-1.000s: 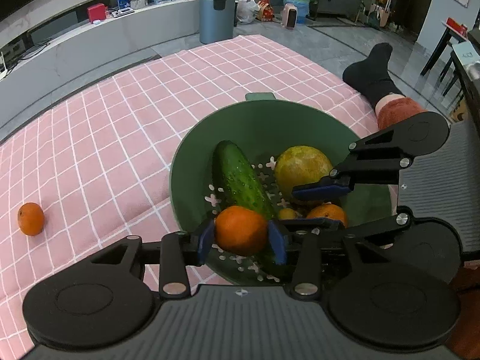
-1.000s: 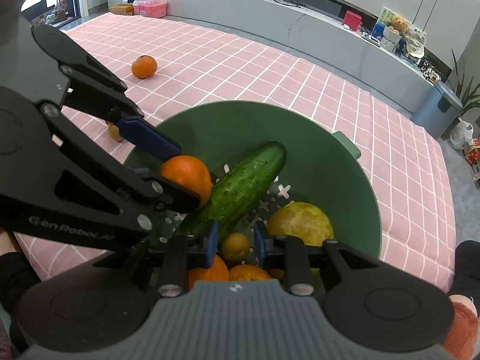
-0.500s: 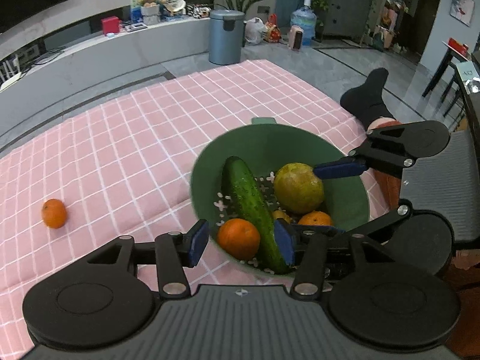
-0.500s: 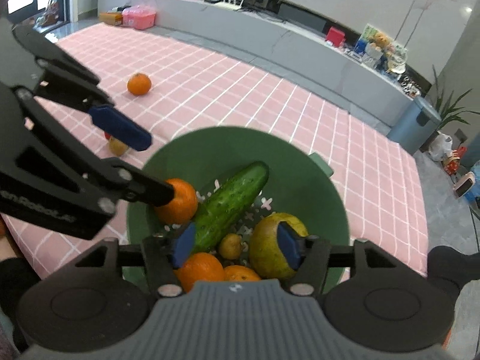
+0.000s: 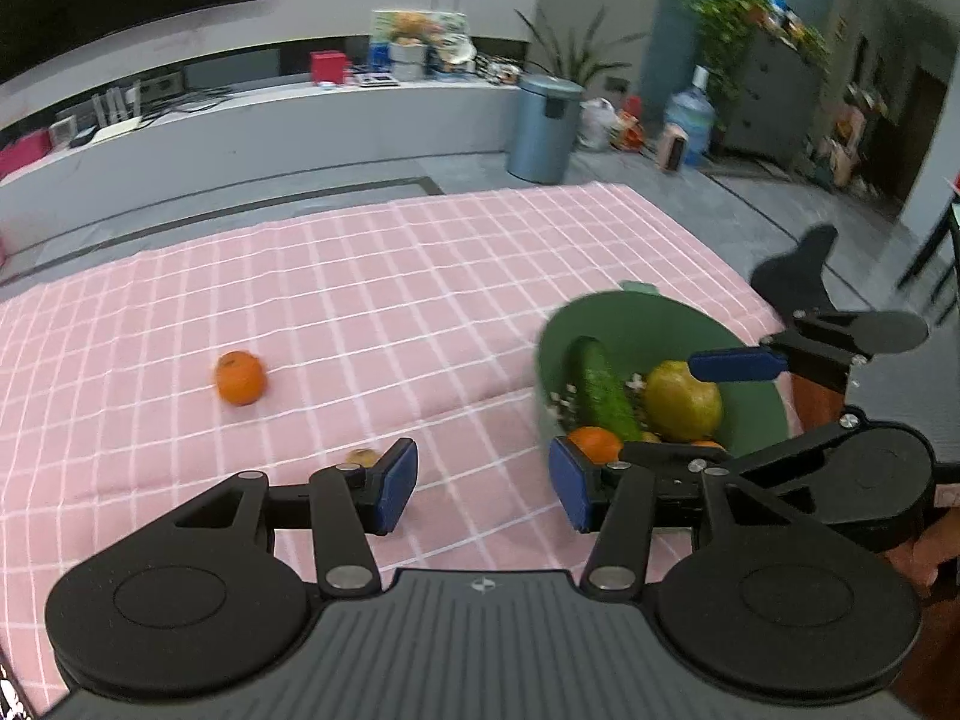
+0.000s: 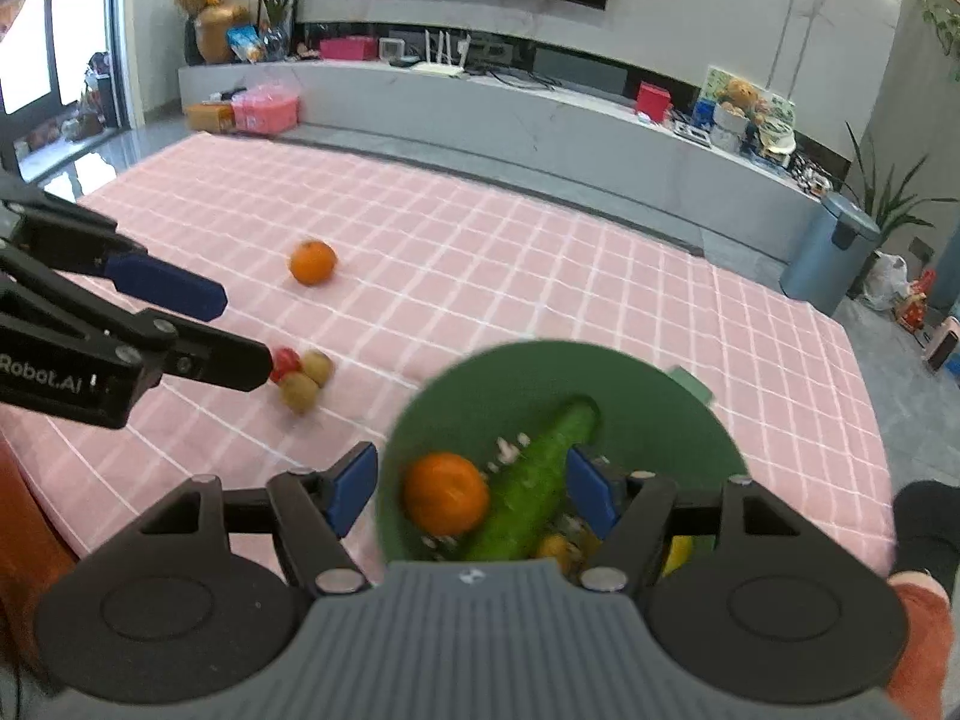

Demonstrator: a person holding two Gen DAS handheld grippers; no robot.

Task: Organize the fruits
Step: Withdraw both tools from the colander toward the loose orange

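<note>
Both fruits look delivered, so the step in hand appears to be the return trip for what still lies loose on the pink checked cloth point(image 6: 540, 252). The green colander point(image 6: 480, 384) serves as landmark: a round plastic bowl with smooth sloping walls, a perforated floor and a small tab handle on its far rim. Inside it lie a long, bumpy dark-green cucumber point(image 6: 534, 480), a matte-skinned tangerine point(image 6: 445, 493) against the cucumber's left side, a large yellow-green rounded fruit point(image 5: 681, 399) to the cucumber's right, and further small orange fruits partly hidden low in the bowl.

The left tongs point(image 5: 483, 489) are released, blue pads apart with nothing between them, aimed at bare cloth just left of the colander. The right tongs point(image 6: 471, 495) hang over the colander with their jaws opening; the tangerine and cucumber show in the gap, but the pads press on neither.

Left of the colander, well apart from it, a lone tangerine point(image 6: 312, 262) sits on the cloth. Nearer the colander's left rim is a little cluster: two dull tan, egg-shaped fruits point(image 6: 306, 381) touching a small glossy red one point(image 6: 285, 362).

The next move probably calls for carrying the left tongs to that cluster or the lone tangerine, straddling one fruit and closing gently, since round, smooth fruit rolls on soft fabric.
</note>
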